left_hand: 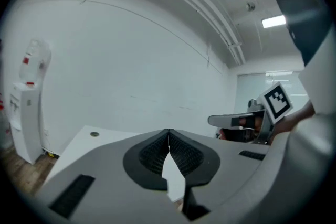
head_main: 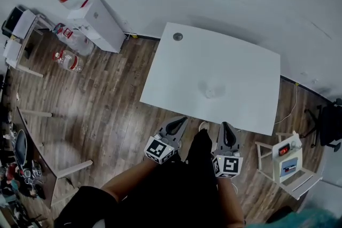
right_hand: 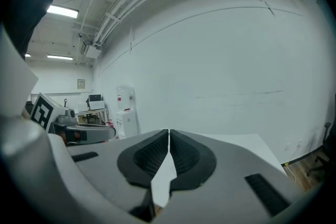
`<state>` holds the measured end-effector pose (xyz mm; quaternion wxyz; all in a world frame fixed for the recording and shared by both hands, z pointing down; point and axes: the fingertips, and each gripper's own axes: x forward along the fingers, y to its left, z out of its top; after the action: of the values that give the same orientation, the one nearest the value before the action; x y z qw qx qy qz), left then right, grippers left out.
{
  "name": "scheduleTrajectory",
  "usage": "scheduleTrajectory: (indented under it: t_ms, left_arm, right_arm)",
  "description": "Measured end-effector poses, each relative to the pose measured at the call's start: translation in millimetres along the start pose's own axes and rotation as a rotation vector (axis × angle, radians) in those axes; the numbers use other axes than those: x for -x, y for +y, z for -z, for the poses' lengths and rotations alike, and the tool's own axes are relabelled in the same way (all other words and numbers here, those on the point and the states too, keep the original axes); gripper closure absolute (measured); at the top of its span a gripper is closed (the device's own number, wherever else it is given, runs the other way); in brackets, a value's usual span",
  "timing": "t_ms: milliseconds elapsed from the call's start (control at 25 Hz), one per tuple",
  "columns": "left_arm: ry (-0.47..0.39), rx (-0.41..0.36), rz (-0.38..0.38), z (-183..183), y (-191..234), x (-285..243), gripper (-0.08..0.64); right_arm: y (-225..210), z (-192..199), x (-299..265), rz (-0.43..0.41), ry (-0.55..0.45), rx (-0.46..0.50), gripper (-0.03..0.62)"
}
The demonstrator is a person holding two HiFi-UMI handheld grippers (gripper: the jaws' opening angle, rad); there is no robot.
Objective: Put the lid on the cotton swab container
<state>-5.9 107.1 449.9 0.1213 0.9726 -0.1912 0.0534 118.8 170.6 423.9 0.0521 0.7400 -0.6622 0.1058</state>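
Note:
On the white table point(head_main: 235, 67) stands a small, pale, see-through container point(head_main: 210, 92), near the middle toward the front edge; I cannot make out a lid apart from it. My left gripper point(head_main: 180, 120) and right gripper point(head_main: 225, 126) hover side by side just short of the table's near edge, above the wooden floor. Both point toward the table and both are shut and empty. In the left gripper view the ribbed jaws meet at the left gripper's tip point(left_hand: 168, 131), with the right gripper point(left_hand: 236, 121) beside it. In the right gripper view the right gripper point(right_hand: 168, 131) is shut too.
A cable hole point(head_main: 177, 36) marks the table's far left corner. A white water dispenser point(head_main: 97, 21) stands by the wall at the back left, with water bottles point(head_main: 69, 60) on the floor. A small white chair point(head_main: 288, 164) and a black office chair point(head_main: 327, 125) stand to the right.

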Motion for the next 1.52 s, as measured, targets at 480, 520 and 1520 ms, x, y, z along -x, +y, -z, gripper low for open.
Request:
scheduleTrajectory:
  t_ms: [480, 520, 1520]
  left_arm:
    - [0.190, -0.010, -0.116, 48, 50, -99, 0.546]
    - [0.193, -0.009, -0.115, 50, 52, -103, 0.546]
    - [0.500, -0.103, 0.300, 208, 61, -177, 0.359]
  right_arm:
    - [-38, -12, -100, -0.242, 0.048, 0.038, 0.560]
    - [-41, -11, -106, -0.253, 0.057, 0.038, 0.560]
    - [-62, 60, -190, -0.345, 0.326, 0.128, 0.560]
